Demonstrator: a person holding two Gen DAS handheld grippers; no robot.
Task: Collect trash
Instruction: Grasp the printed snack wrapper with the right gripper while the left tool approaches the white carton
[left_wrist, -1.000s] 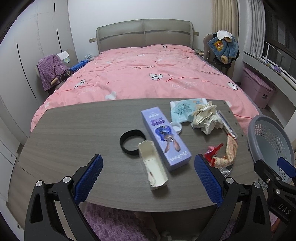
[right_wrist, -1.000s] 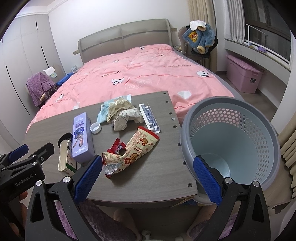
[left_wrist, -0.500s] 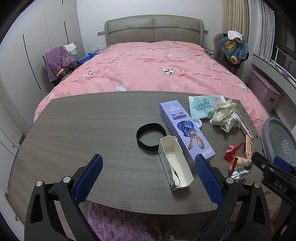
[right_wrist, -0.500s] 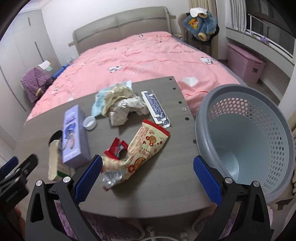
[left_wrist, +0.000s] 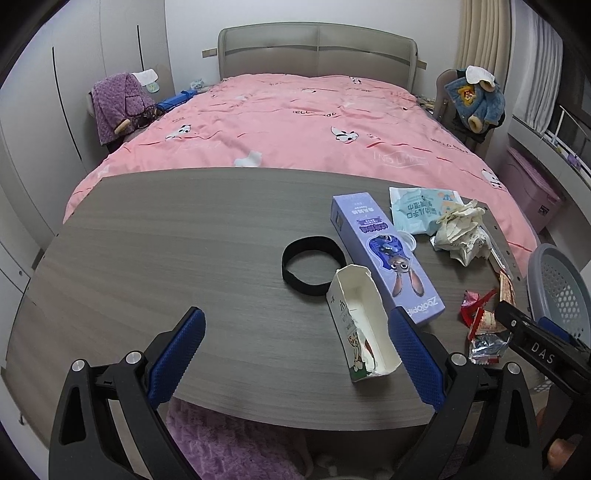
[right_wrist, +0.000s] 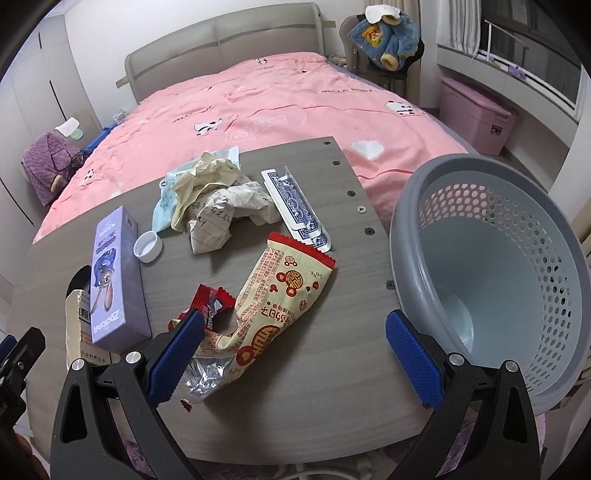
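While wide apart, both claws (left_wrist: 295, 349) (right_wrist: 295, 352) low.

basket (left_wrist: 561, 284) cut off, black band (right_wrist: 75, 282) mostly hidden

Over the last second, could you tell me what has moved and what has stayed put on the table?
The right gripper has come down and forward, open, over the cream snack wrapper. The left gripper, also open, has swung left, so the open carton sits nearer its right finger. Nothing was grasped or released. The trash, the table and the empty basket stayed put.
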